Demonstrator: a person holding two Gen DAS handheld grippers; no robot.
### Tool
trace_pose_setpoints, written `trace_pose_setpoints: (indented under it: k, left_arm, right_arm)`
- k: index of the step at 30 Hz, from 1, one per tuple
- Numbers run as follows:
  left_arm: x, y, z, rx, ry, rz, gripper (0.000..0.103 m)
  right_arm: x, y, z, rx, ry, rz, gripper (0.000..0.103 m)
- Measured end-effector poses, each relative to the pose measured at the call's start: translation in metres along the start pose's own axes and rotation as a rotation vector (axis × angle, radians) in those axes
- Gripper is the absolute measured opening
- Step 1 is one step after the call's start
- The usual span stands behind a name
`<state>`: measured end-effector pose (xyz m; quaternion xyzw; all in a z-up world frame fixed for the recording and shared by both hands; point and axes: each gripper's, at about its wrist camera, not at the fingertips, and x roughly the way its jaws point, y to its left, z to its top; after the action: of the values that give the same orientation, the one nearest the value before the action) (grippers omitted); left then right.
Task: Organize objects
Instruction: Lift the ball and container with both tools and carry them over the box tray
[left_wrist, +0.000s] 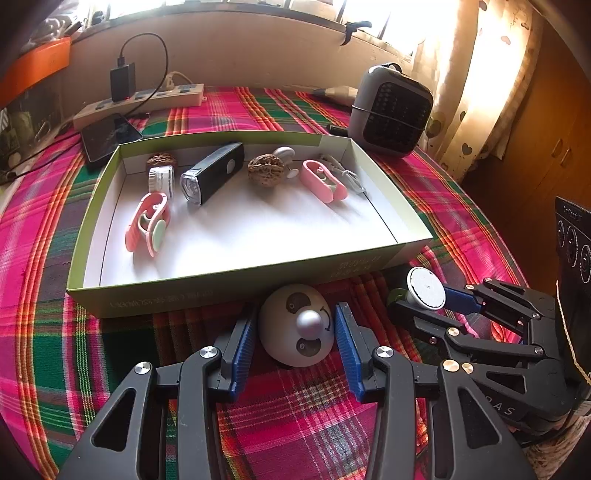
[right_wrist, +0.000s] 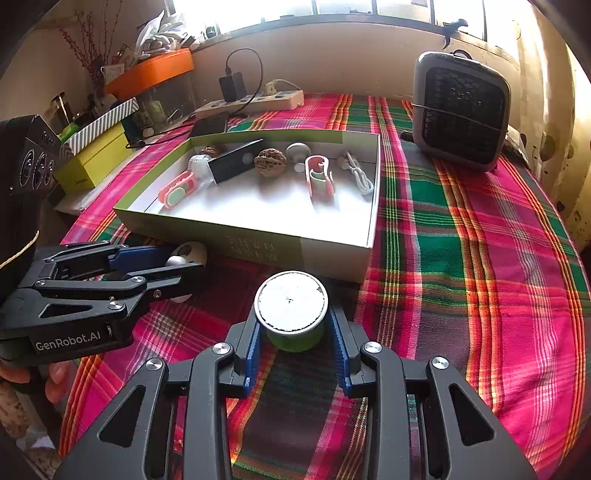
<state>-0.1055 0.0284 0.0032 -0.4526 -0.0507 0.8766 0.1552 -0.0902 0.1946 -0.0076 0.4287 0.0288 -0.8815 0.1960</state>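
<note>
Most things already lie in the box (left_wrist: 236, 284), but your left hand-held gripper (left_wrist: 295, 332) is open around the panda toy (left_wrist: 291, 325) and your right hand-held gripper (right_wrist: 295, 332) squeezes the green tin (right_wrist: 291, 314), both still outside on the bench (right_wrist: 480, 258).

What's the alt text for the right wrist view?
The right tool grips a small green canister with a white lid on a plaid tablecloth, just before an open box of small items. At left, the left tool brackets a white panda toy.
</note>
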Motion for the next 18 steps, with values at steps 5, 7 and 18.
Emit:
trace_pose_setpoints:
  k: [5,7,18]
  left_arm:
    - [-0.0009,-0.0007,-0.0005,0.000,-0.001,0.002,0.041]
    - [-0.0001,-0.0003,-0.0001,0.000,-0.001,0.003,0.040]
    - [-0.0034,0.0010,0.0021,0.003,-0.020,0.014,0.041]
  right_arm:
    - [0.0001,0.0001,0.0001,0.000,0.000,0.001,0.033]
    - [0.0003,0.0009,0.0002,-0.001,0.000,0.002,0.033]
    - [-0.0005,0.0019,-0.0002,0.002,-0.004,0.004,0.033]
